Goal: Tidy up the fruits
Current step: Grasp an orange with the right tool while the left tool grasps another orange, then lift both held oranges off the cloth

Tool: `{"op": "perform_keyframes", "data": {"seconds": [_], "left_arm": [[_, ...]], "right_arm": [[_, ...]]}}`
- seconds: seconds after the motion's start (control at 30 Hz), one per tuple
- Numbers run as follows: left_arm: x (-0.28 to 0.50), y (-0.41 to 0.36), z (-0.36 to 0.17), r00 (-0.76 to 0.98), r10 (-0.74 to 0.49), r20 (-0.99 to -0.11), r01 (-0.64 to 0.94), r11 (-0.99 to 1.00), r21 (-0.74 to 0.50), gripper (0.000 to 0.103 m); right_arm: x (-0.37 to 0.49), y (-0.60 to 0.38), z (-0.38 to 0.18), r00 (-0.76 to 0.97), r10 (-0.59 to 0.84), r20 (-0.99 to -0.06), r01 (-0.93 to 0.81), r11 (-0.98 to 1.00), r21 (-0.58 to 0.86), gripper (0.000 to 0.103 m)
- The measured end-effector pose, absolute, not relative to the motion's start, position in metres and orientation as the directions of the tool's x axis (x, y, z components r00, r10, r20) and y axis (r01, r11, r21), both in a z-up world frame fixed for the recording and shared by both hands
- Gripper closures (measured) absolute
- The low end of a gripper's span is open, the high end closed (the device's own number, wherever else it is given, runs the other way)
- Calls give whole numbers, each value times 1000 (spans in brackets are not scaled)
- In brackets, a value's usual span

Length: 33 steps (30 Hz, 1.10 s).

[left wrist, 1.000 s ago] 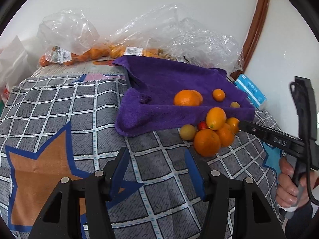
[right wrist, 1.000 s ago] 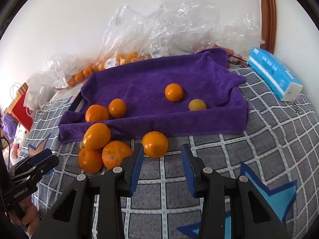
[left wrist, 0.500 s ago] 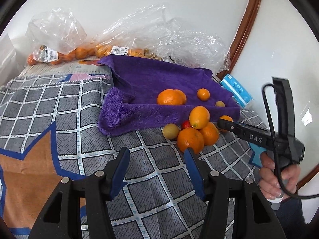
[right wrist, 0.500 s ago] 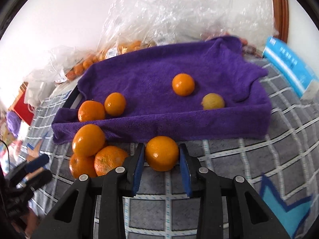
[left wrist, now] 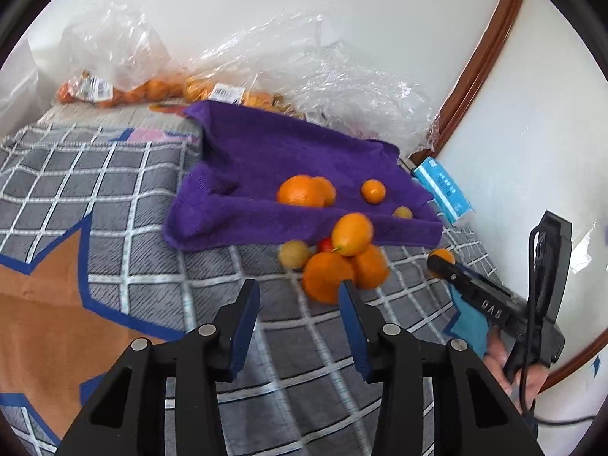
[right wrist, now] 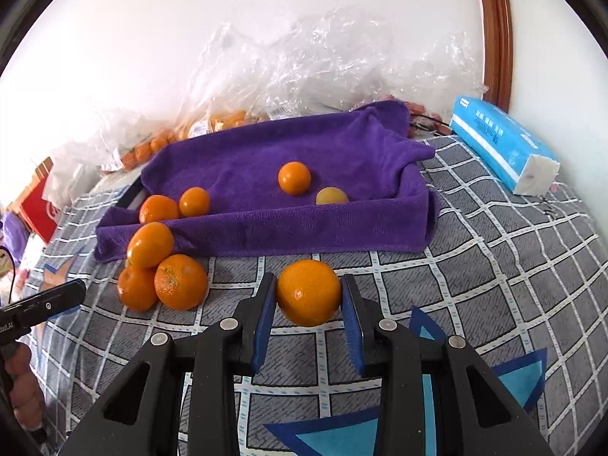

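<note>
orange pile point(left wrist: 342, 266) just beyond closing left jaws

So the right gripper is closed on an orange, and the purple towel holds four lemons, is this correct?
Not quite. In the right wrist view the purple towel holds three oranges and one yellowish fruit, not four lemons. The right gripper is indeed closed on an orange.

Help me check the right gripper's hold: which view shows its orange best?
The right wrist view: the orange sits large and centred between the right gripper's pads, above the checked blanket. The left wrist view shows only a sliver of it behind that gripper's tip.
</note>
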<state>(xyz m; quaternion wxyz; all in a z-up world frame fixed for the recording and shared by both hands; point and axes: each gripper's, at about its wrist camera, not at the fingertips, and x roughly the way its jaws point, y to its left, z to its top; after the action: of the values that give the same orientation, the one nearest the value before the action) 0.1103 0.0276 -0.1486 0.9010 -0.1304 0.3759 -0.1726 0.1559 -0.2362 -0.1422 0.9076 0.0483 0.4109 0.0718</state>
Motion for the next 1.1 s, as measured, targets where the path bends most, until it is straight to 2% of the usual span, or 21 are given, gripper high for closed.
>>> {"op": "perform_keyframes", "data": {"seconds": [0.13, 0.37, 0.5, 0.53, 0.57, 0.73, 0.87, 1.1], "left_arm": [[121, -1, -137, 655, -415, -632, 239, 906, -348, 63], [147, -47, -142, 672, -303, -676, 228, 953, -201, 61], [157, -55, -146, 683, -255, -684, 188, 967, -173, 61], [160, -57, -148, 678, -246, -693, 181, 969, -166, 61], [162, -57, -150, 673, -248, -697, 180, 969, -170, 69], [159, -43, -146, 675, -303, -673, 186, 952, -242, 69], [140, -20, -140, 701, -232, -674, 127, 971, -202, 69], [121, 32, -156, 673, -126, -729, 11, 987, -161, 69]], "right_arm": [[152, -238, -140, 666, 170, -726, -84, 985, 154, 69], [152, -241, -140, 662, 174, -729, -76, 983, 166, 69], [152, -240, -140, 659, 179, -730, -80, 982, 169, 69], [153, -240, -141, 656, 181, -733, -80, 982, 171, 69], [153, -240, -142, 654, 183, -734, -80, 982, 174, 69], [156, -243, -144, 647, 189, -739, -68, 979, 190, 69], [154, -240, -143, 650, 188, -736, -79, 980, 181, 69], [155, -241, -144, 644, 196, -740, -79, 979, 190, 69]]}}
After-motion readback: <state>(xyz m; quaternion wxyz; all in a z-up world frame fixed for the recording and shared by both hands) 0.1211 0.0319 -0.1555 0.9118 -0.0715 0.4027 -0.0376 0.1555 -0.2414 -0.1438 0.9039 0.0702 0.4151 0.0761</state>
